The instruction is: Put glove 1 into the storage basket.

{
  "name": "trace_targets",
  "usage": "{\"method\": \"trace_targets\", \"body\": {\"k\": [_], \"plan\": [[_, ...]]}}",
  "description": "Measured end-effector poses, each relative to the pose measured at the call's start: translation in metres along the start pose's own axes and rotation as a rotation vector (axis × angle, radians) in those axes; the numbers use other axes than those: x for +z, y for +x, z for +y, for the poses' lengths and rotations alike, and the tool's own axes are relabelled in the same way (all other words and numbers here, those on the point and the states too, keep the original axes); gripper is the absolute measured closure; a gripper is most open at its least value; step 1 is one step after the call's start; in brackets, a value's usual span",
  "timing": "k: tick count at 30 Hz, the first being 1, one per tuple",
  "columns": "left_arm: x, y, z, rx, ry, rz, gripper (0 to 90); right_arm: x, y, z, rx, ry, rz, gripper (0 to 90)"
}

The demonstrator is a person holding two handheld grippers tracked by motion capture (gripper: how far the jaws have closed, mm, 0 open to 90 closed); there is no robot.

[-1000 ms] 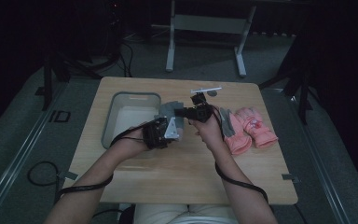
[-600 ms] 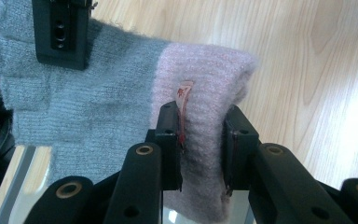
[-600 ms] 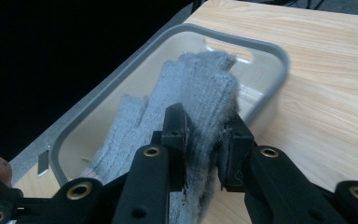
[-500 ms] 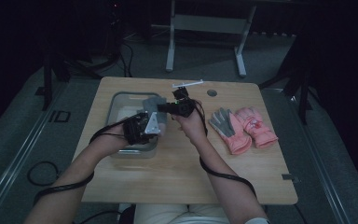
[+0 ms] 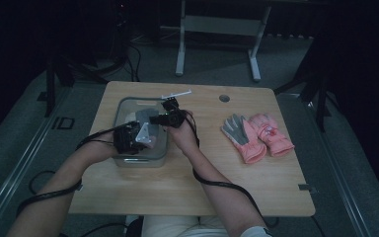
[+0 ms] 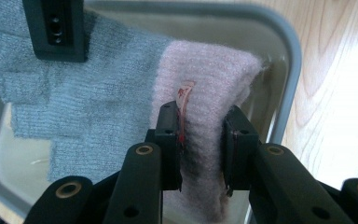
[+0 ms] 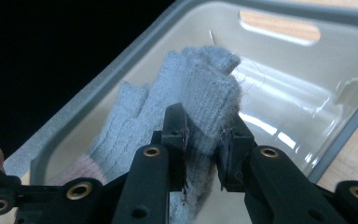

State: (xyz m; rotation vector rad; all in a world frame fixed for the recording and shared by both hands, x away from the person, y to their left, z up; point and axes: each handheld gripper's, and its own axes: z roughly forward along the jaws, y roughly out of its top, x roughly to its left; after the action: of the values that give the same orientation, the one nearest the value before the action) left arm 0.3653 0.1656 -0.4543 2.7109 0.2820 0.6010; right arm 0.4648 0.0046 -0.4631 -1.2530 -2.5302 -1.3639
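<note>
Glove (image 6: 121,107), grey in the fingers and pink at the cuff, hangs stretched between the two grippers just above the clear bin (image 5: 128,157) at the left of the table (image 5: 187,192). In the left gripper view the left gripper (image 6: 200,140) has its jaws pinched on the pink cuff, close to the small tag sewn there. In the right gripper view the right gripper (image 7: 204,140) has its jaws clamped on the folded grey finger end, with the bin's pale floor and handle slot beyond. Seen from the high view, both hands are over the bin, the left gripper (image 5: 128,140) at its near side and the right gripper (image 5: 170,116) at its far right rim.

By my reading the carry is nearly over: the glove is within the bin's outline but not yet lying on its floor, and neither grip is let go. A matching pair of gloves (image 5: 256,136) lies on the right of the table, well apart, and looks yet to be dealt with.

A light wooden top with a round cable hole carries it all; a small white part (image 5: 176,94) lies behind the bin. Around it the room is dark, with grey carpet and a metal stand beyond.
</note>
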Motion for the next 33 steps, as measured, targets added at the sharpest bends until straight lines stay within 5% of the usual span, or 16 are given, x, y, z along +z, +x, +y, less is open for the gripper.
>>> {"method": "trace_targets", "body": {"k": [9, 17, 23, 28, 33], "plan": [[0.028, 0.004, -0.005, 0.050, 0.060, -0.071, 71.4, 0.024, -0.008, -0.009, -0.004, 0.078, -0.040, 75.2], [0.047, 0.013, -0.008, 0.047, 0.098, -0.123, 71.2, 0.036, -0.012, -0.010, -0.017, 0.123, -0.077, 73.6], [0.054, 0.017, -0.006, 0.066, 0.139, -0.137, 71.0, 0.036, -0.013, -0.009, -0.018, 0.133, -0.098, 65.1], [0.057, 0.019, -0.005, 0.036, 0.139, -0.151, 68.0, 0.028, -0.014, -0.007, -0.023, 0.106, -0.078, 60.2], [0.046, 0.025, -0.003, -0.018, 0.114, -0.137, 53.8, 0.015, -0.014, -0.004, -0.025, 0.079, -0.064, 59.0]]}}
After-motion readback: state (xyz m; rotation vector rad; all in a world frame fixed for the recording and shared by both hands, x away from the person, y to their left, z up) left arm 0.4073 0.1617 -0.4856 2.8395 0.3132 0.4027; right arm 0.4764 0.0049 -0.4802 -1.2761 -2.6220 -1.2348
